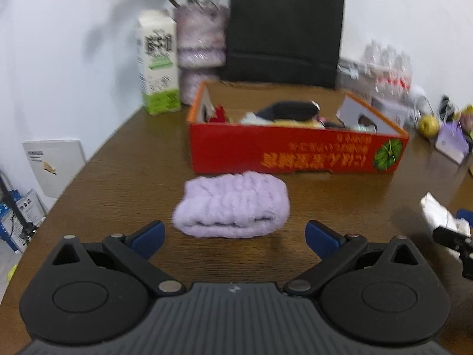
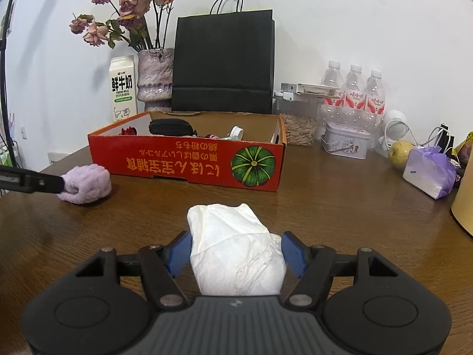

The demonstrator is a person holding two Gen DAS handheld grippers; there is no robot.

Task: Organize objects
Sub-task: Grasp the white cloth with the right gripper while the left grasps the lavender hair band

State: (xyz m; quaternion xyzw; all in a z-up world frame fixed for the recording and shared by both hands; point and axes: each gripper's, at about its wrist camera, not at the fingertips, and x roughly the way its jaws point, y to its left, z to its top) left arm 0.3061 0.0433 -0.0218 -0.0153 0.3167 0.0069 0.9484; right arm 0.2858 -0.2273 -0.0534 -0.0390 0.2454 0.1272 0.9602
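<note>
Left gripper (image 1: 235, 233): jaws stand wide apart, nothing between the blue pads; it sits low over the wooden table (image 1: 118, 183) with the folded lilac towel (image 1: 232, 205) lying just ahead of the fingertips, on the table and not touching them as far as the left wrist view shows. That view is somewhat blurred. In the right wrist view one black finger of the left gripper reaches in from the left edge and overlaps the near end of the towel; contact there cannot be judged. Towel lies just in front of the long side of the red cardboard box (image 1: 295, 151), close to it but apart. Right gripper (image 2: 236, 253): jaws partly apart with a white crumpled tissue pack (image 2: 236, 251) between them; the left pad touches its side, the right pad is at its edge, and whether they actually press on it cannot be told. The pack rests on the table, well in front of the box. Box is open-topped and holds a black pouch (image 2: 168, 126) plus several small items too small to name. Behind the box: milk carton (image 2: 122, 88), vase of dried roses (image 2: 155, 77), black paper bag (image 2: 223, 62). To the right: three water bottles (image 2: 353, 91), a small tin (image 2: 346, 143), a yellow-green fruit (image 2: 399, 152).
</note>
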